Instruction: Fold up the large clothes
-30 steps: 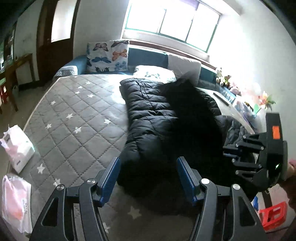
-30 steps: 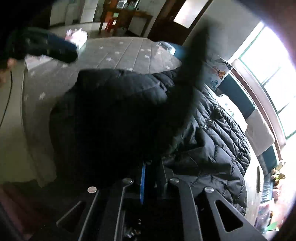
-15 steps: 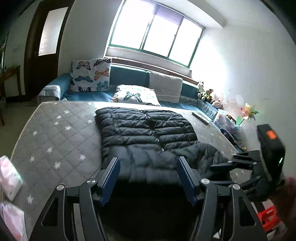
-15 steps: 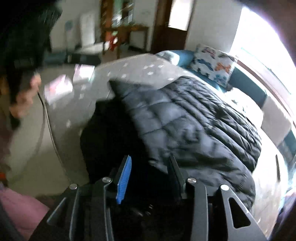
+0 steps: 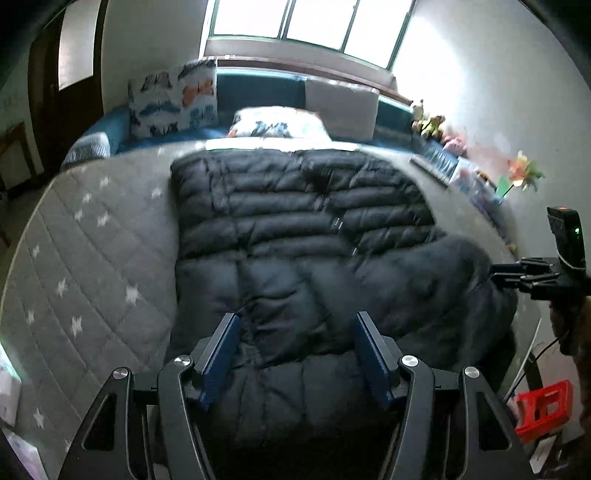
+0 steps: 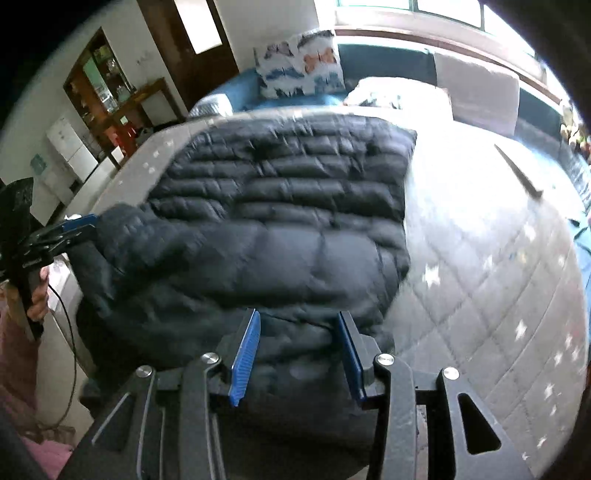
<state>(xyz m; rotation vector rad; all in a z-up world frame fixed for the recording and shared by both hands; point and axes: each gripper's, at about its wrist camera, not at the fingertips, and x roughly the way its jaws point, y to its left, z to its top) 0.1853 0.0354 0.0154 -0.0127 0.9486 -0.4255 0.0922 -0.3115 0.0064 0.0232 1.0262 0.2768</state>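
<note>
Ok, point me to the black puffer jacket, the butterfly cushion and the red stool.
black puffer jacket (image 5: 295, 229): left wrist view, quilted middle panel.
butterfly cushion (image 6: 301, 68): right wrist view, printed front face.
red stool (image 5: 543, 404): left wrist view, its top.

Both cameras sit low at the near edge of the bed (image 5: 92, 258), close over the jacket (image 5: 295, 240), looking along it toward the window (image 5: 303, 18) and pillows (image 6: 303, 70). The left view angles rightward, the right one leftward; they share jacket, bed and pillows.
</note>
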